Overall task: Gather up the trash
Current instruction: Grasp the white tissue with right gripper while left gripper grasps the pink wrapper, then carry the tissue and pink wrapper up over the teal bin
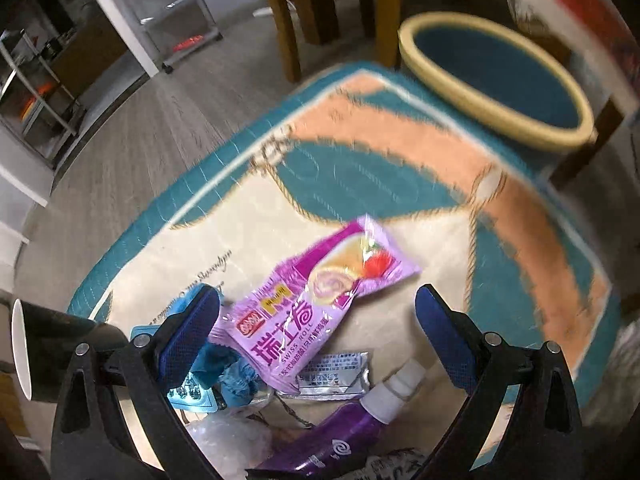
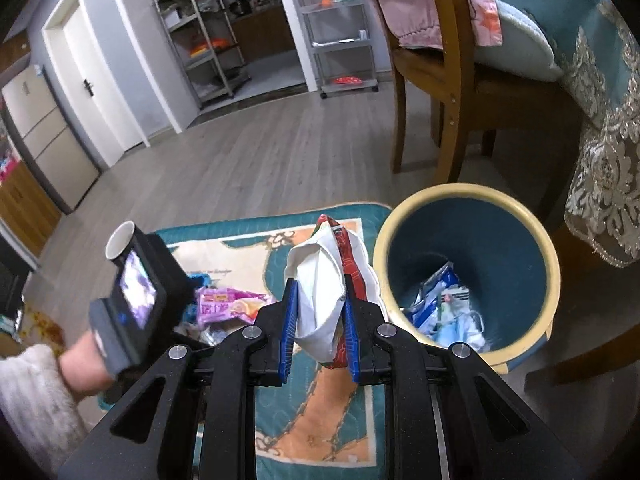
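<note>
- Floor (image 2: 224, 168) of grey wood planks carries everything; a wooden chair (image 2: 452, 92) stands on it behind the bin.
- Rug (image 1: 360, 168), teal with cream and orange patches, lies on the floor and bears the loose trash.
- Bin (image 2: 468, 196), cream-rimmed and blue inside, stands at the rug's far right corner, just beside it; blue and white packets already lie at its bottom.
- Right hand-held gripper (image 2: 320, 320) is clamped on a crumpled wrapper (image 2: 320, 280), white inside with red print, held up above the rug just left of the bin's rim.
- Left hand-held gripper (image 1: 316, 332) has its blue pads well apart and grips nothing; it points down at the pile, its pads either side of the pouch. In the right wrist view a hand (image 2: 80, 364) in a fuzzy white sleeve holds it low over the rug's left part.
- Pouch (image 1: 320, 300), purple with a Swiss roll picture, lies flat on the rug near the middle of the pile.
- Bottle (image 1: 340, 436), purple with a white cap, lies on its side nearer the camera than the pouch.
- Blue cloth (image 1: 236, 372) is bunched just left of the pouch, partly behind the left pad.
- Silver sachet (image 1: 336, 376) lies flat, tucked partly under the pouch's lower edge.
</note>
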`<state>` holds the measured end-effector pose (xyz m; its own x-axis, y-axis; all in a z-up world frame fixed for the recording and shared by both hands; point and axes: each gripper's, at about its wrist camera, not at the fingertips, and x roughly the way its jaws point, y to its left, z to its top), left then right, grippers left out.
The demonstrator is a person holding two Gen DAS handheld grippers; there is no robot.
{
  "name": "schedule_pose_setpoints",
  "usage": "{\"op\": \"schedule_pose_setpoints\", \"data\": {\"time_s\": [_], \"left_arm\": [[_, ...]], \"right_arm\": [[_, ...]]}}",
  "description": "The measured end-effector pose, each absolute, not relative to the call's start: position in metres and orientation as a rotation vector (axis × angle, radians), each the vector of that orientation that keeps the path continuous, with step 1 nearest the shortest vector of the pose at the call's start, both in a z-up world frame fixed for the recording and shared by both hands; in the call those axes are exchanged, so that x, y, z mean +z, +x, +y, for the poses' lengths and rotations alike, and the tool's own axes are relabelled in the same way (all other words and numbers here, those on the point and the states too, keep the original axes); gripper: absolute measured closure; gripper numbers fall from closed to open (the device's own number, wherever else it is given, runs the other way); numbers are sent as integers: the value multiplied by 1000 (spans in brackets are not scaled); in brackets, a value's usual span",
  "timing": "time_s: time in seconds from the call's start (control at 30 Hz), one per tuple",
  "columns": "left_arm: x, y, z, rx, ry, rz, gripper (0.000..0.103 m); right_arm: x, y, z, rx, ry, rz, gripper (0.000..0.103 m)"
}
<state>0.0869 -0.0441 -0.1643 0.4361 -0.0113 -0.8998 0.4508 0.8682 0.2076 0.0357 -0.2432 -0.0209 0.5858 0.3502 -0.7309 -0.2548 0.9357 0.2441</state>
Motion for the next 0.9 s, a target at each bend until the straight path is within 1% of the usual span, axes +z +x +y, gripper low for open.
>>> {"op": "schedule_pose_setpoints", "data": {"time_s": [0.03,0.07,0.1,0.13,0.2,0.23,0.27,0.3,0.37,0.47,0.73,0.77,0.8,0.9], "left_arm": [[-167,87,-44,-298,464,1100,12],[-169,88,-44,-296,468,1109,20],[-170,89,-44,-293,468,1122,33],[-170,90,-43,-290,468,1131,39],[-172,92,-42,-281,471,1152,64],[-172,92,-42,-279,471,1154,70],[-170,92,-41,-276,470,1149,81],[-167,92,-40,-271,472,1138,88],[-158,91,-38,-267,453,1111,92],[-141,91,-36,-261,404,1060,94],[-101,84,-48,-289,345,943,95],[-98,89,-52,-294,348,938,98],[-97,90,-56,-294,356,933,99],[-105,96,-56,-314,346,959,99]], "right_arm": [[-22,37,-244,354,119,879,80],[-22,38,-244,354,120,880,81],[-22,39,-245,354,123,881,81],[-22,40,-246,354,126,882,81],[-22,40,-247,351,130,882,81],[-22,40,-247,351,130,881,81],[-22,40,-247,351,130,881,81],[-22,40,-248,352,130,880,81],[-21,40,-248,349,129,877,81],[-18,39,-249,344,134,868,81],[1,41,-270,293,179,812,81],[3,42,-277,280,196,804,81],[3,44,-280,272,204,801,81],[3,48,-290,249,227,801,81]]}}
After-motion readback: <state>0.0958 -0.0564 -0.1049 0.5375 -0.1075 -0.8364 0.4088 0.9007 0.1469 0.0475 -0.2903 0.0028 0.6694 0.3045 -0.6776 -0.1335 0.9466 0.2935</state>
